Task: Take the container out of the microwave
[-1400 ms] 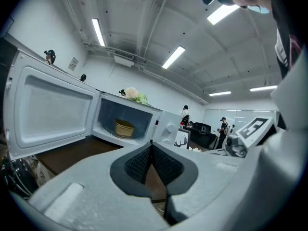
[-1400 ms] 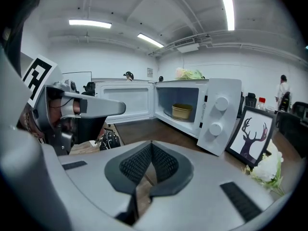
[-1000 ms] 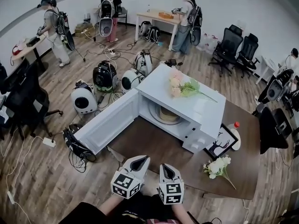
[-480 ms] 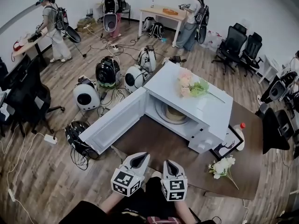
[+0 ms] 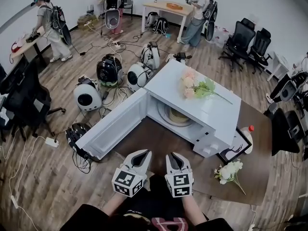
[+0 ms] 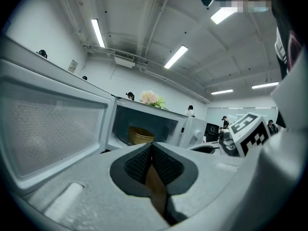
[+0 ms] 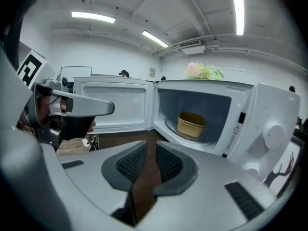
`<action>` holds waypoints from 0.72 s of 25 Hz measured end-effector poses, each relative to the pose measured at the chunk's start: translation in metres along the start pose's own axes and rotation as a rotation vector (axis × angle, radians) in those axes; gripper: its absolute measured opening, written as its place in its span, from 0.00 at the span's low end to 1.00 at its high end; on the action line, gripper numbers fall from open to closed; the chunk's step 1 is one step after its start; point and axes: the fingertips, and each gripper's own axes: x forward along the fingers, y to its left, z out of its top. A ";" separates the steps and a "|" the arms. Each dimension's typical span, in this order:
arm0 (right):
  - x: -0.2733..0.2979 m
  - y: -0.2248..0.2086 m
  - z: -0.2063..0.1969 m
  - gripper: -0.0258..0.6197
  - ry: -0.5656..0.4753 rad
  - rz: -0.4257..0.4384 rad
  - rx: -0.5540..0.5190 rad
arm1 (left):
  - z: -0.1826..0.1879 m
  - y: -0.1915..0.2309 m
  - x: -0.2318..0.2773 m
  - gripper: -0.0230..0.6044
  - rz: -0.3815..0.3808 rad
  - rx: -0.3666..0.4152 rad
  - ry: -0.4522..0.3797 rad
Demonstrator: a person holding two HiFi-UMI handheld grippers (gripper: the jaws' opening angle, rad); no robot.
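Left gripper [image 5: 141,153] pressed together, empty; right gripper [image 5: 174,156] slightly spread, jaws just opening, nothing between. Container [image 5: 178,115] inside microwave [image 5: 211,113], well apart from both; door [image 5: 113,127] swung wide left; flowers [image 5: 194,88] on top.

I'd call this an open office room used as a recording lab: a wood-plank floor [image 5: 43,177], plain white walls, ceiling strip lights [image 7: 94,17] and black swivel chairs [image 5: 250,42] pushed to one side. Cables [image 5: 118,47] trail across the floor among round pod-like backpack units [image 5: 86,96], and people [image 5: 50,23] wearing such backpacks stand working at separate tables [image 5: 161,6]. A microwave [image 5: 211,114] with flowers [image 5: 195,88] on top sits on a dark table [image 5: 159,146], a kitchen appliance set among office furniture.
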 end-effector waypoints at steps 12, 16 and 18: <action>0.057 -0.054 0.056 0.28 -0.002 0.007 -0.255 | 0.003 0.012 0.048 0.05 0.028 -0.012 0.023; 0.074 -0.063 0.059 0.28 0.018 0.003 -0.307 | 0.003 0.018 0.057 0.05 0.040 -0.017 0.038; 0.084 -0.066 0.059 0.28 0.035 0.002 -0.356 | 0.001 0.019 0.060 0.05 0.042 -0.017 0.046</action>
